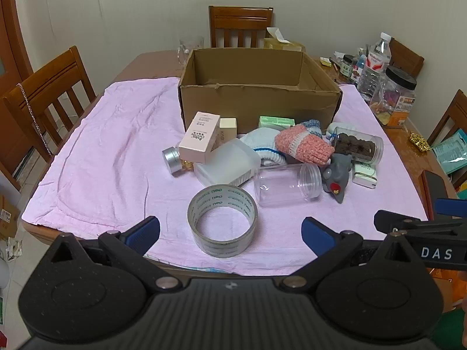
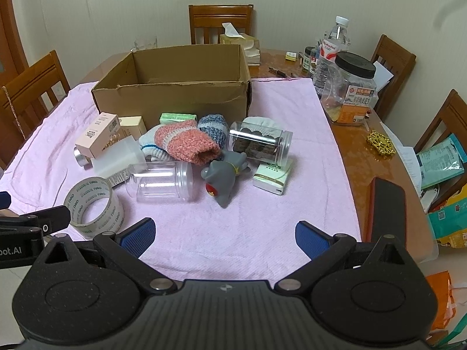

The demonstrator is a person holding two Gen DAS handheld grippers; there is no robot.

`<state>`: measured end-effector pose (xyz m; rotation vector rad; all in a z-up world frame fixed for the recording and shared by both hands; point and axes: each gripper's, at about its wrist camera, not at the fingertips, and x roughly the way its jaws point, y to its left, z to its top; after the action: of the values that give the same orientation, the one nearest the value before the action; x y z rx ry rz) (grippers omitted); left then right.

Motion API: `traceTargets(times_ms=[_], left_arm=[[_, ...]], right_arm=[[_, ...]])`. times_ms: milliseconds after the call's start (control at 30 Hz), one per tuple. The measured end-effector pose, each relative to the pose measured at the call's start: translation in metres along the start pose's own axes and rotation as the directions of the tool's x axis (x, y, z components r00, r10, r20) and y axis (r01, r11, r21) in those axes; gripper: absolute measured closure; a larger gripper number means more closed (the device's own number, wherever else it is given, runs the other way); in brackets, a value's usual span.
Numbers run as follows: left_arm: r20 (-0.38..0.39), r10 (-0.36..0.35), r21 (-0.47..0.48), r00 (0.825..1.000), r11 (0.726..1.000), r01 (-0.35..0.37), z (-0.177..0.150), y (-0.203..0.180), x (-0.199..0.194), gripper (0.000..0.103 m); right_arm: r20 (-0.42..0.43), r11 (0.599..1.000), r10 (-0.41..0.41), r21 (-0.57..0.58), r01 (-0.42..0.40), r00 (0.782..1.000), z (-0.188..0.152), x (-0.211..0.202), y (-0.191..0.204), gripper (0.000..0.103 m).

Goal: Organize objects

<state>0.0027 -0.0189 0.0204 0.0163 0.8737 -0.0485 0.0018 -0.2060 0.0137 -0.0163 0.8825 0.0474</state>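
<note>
Tape roll (image 1: pixel 223 221) lies flat on the table (image 1: pixel 96 157) straight ahead of my left gripper (image 1: pixel 230 234), nearer it than my right gripper (image 2: pixel 224 237). Both jaws gape wide, empty; cardboard box (image 1: pixel 256 99) waits beyond.

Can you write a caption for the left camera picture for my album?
Open left gripper hovers before a grey tape roll; clutter waits by the empty brown cardboard box.
</note>
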Motion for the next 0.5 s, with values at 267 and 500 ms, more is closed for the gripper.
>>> traceTargets(times_ms=[267,500], left_arm=[[-0.008,-0.005,0.019,1.0,1.0,0.005,0.002,-0.003,0.005,0.001],[-0.011,-0.015,0.03,1.0,0.999,0.015,0.003,-0.002,0.012,0.001]], right_arm=[[-0.004,1.0,0.014,0.014,-0.013,1.0,0.001,0.001,-0.003,0.0],[-0.016,1.0,0.011,0.027,-0.011,1.0,0.002,0.005,-0.004,0.0]])
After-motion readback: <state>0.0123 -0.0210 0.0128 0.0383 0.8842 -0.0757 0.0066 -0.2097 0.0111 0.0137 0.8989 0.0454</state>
